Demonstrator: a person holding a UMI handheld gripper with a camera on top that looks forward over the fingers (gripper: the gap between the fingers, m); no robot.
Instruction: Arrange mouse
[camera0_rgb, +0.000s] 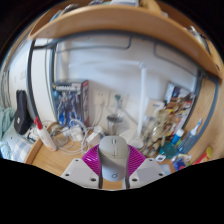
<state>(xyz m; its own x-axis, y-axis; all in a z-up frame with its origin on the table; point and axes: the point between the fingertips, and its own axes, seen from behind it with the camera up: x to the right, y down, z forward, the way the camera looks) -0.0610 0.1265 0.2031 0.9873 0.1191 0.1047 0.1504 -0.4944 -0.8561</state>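
Both fingers (113, 176) of the gripper show low in the gripper view, their 2 magenta pads (93, 160) set narrow against the flanks of a grey mouse (113, 158). I see no gap on either side, so I judge the mouse clamped rather than merely standing between them. It lies lengthwise along the fingers, its scroll wheel up and its nose pointing away, which suits carrying it forward without it twisting out. Whether its belly rests on the wooden desk (55, 160) or is lifted clear cannot be told, because the fingers and the mouse itself cover that contact. Its rear end is cut off behind the finger bodies.

Just ahead, the desk is crowded. A tangle of white cables (70, 135) sprawls near the left of the fingers, and small bright items (172, 150) cluster to the right; none can be named with confidence. A dark upright object (22, 112) stands at the far left of the desk, its shape unclear. If the mouse is to be set down tidily, the bare strip of wood beside the cables looks like the only free ground, and the cables could snag it.

Beyond stands a white wall (130, 75) with a shelf-like unit (70, 100) against it holding indistinct things. A curved wooden shelf (110, 20) runs overhead.
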